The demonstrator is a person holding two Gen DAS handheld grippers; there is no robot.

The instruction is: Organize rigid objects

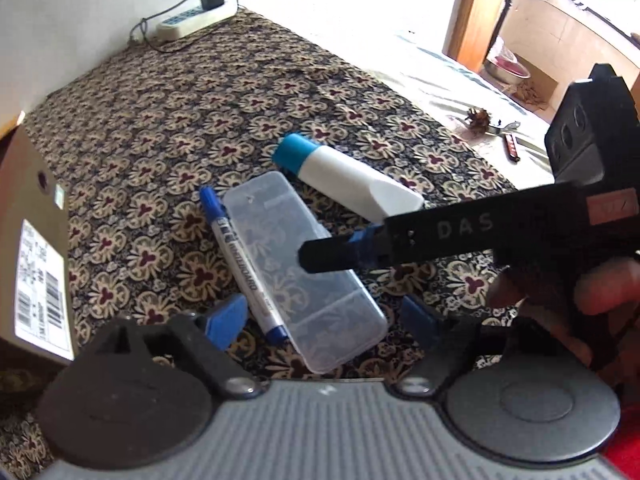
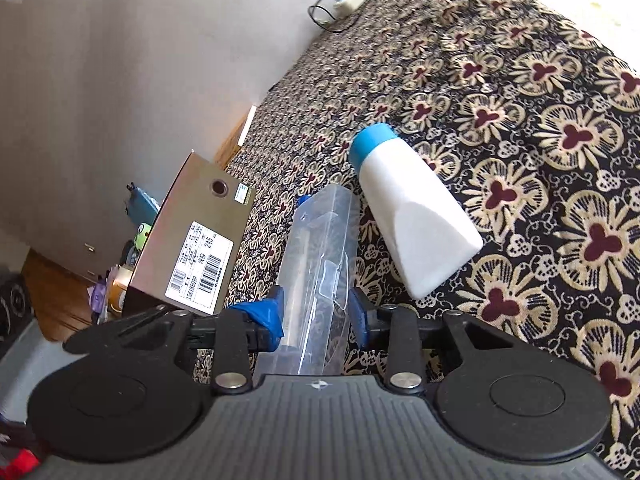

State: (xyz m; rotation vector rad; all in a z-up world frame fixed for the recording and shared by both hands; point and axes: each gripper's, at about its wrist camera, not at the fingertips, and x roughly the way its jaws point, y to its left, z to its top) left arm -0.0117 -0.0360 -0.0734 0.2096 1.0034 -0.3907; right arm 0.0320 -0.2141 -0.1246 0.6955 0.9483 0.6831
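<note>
Right gripper (image 2: 316, 316) seemingly clamped on the clear case (image 1: 304, 272) lying on the cloth (image 1: 168, 120) beside the marker (image 1: 244, 264), left gripper (image 1: 320, 320) apart above; next, lifting toward the box (image 2: 192, 248).

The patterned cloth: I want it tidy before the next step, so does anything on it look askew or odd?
Nothing is spilled or broken. The white bottle with the blue cap lies on its side, and the blue marker lies loose along the clear plastic case, all at a slant. The right gripper straddles the case's end.
</note>
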